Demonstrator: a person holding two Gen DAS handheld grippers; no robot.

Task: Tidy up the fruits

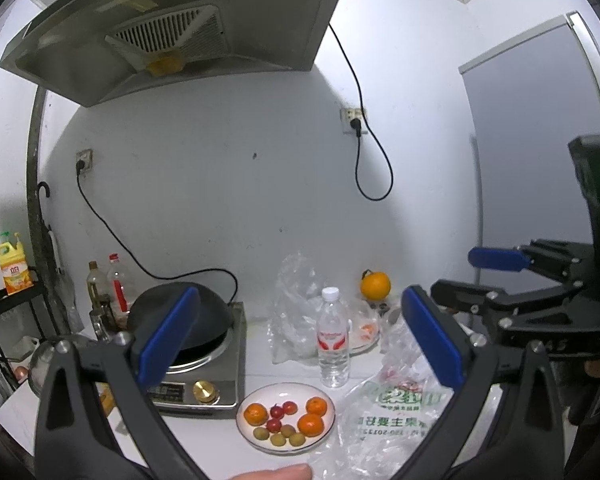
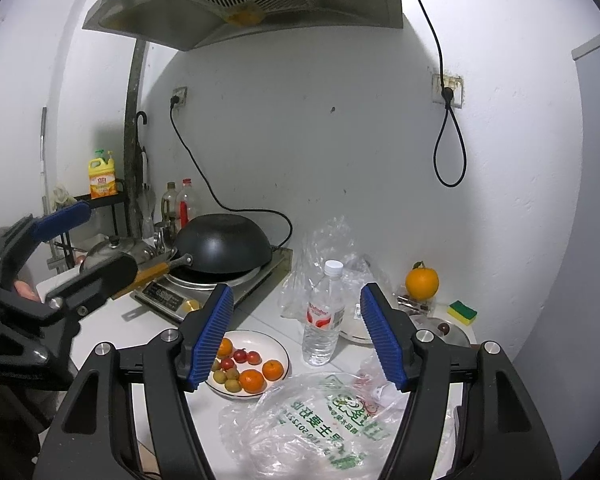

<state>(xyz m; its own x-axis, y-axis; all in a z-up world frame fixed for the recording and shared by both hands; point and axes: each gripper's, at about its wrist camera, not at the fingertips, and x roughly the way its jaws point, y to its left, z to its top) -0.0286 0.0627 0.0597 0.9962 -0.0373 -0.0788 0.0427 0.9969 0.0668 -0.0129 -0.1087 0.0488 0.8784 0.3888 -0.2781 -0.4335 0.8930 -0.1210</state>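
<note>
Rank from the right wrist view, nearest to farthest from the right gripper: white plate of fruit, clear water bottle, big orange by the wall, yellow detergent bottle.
1. White plate of fruit, just ahead, beside the right gripper's left finger.
2. Clear plastic water bottle, centre, behind the plate.
3. Large orange, right, by the wall.
4. Yellow detergent bottle, far left on the black rack.

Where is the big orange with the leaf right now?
The big orange sits at the back right against the wall, behind the water bottle, left of the sponge.
</note>
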